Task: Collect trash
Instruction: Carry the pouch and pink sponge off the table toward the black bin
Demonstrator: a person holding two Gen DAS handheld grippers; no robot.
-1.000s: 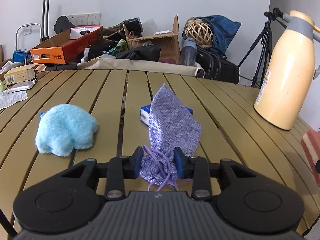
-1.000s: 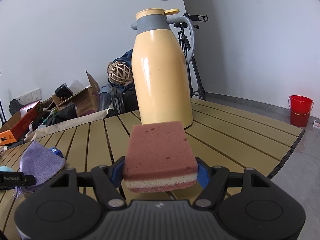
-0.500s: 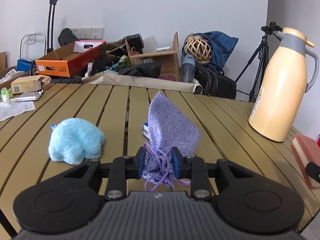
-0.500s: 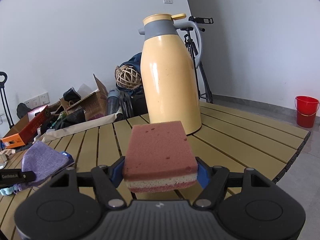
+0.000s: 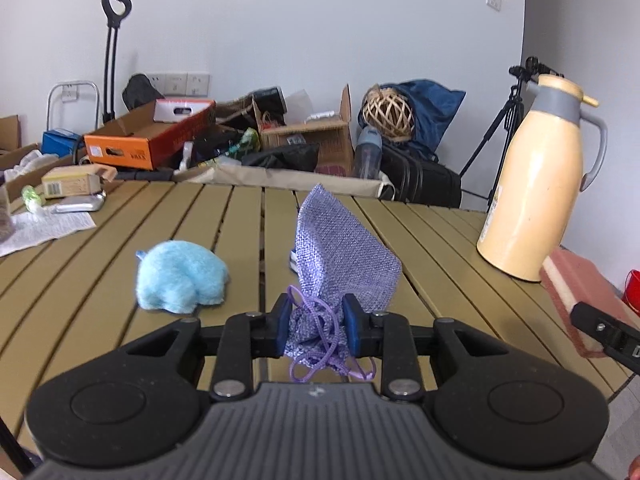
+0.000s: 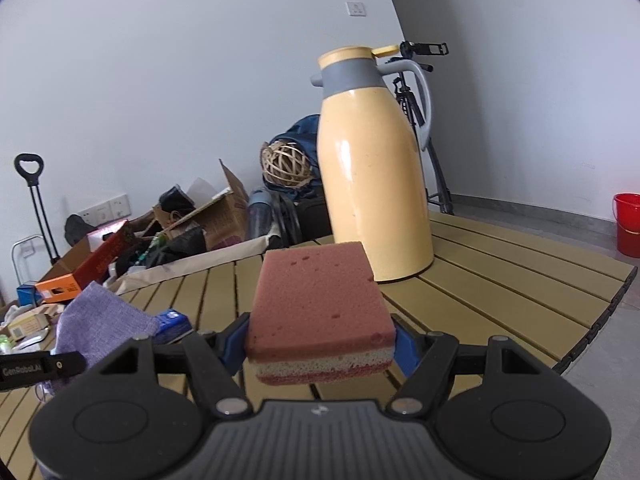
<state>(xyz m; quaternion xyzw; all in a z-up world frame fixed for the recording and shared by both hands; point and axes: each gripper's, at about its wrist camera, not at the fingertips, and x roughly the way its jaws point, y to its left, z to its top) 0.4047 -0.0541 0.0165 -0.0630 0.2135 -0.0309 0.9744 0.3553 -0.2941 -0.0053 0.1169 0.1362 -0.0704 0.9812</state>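
We see the left hand-held gripper point(image 5: 316, 330) closed on the gathered neck of a purple drawstring pouch point(image 5: 340, 252); its two blue pads press the fabric from both sides and the cord loops hang down below them. The body of the pouch stands up in front of the gripper, above the slatted worktop point(image 5: 100, 280). Behind the pouch a small blue box point(image 6: 172, 320) lies on the worktop, mostly hidden in the left wrist view. To the left of the pouch a light blue plush toy point(image 5: 180, 278) rests on the slats, apart from it.

The right hand-held gripper point(image 6: 320, 346) is closed on a pink sponge point(image 6: 318, 304) with a white layer in the middle; the blue pads touch its two sides, and we see the sponge lifted above the worktop. In the left wrist view the same sponge appears at the right edge, beside the yellow thermos jug point(image 5: 532, 184). The jug stands upright near the far right side of the worktop. At the far left of the worktop there are papers point(image 5: 48, 226) and a small cardboard box point(image 5: 72, 182). A red bucket point(image 6: 628, 224) stands on the floor, well apart from the worktop
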